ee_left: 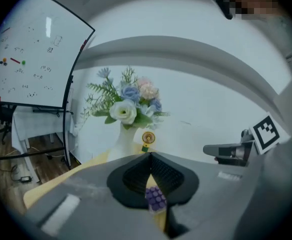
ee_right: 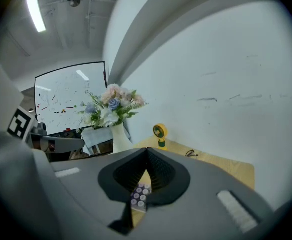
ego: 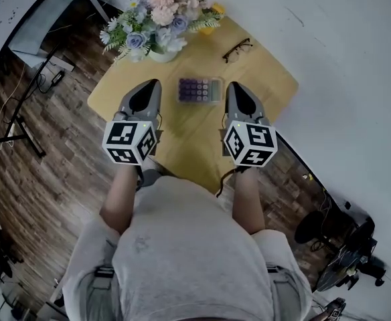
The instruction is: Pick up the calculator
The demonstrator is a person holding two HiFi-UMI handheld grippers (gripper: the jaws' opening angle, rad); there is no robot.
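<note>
The calculator point(ego: 199, 89), with purple keys, lies flat on the round wooden table point(ego: 269, 85). It sits between my two grippers and touches neither. My left gripper point(ego: 153, 84) hangs just left of it with its jaws shut and empty. At the calculator's right edge, my right gripper point(ego: 235, 86) is likewise shut and empty. In the left gripper view the calculator point(ee_left: 155, 198) shows through the gap below the shut jaws. In the right gripper view, the calculator point(ee_right: 140, 196) peeks out the same way.
A white vase of flowers point(ego: 161, 20) stands at the table's far edge, with a small yellow fan point(ee_left: 148, 140) beside it. Glasses point(ego: 237, 49) lie at the far right. A whiteboard point(ee_left: 31, 54) stands to the left and a white wall point(ego: 356, 59) runs past the table.
</note>
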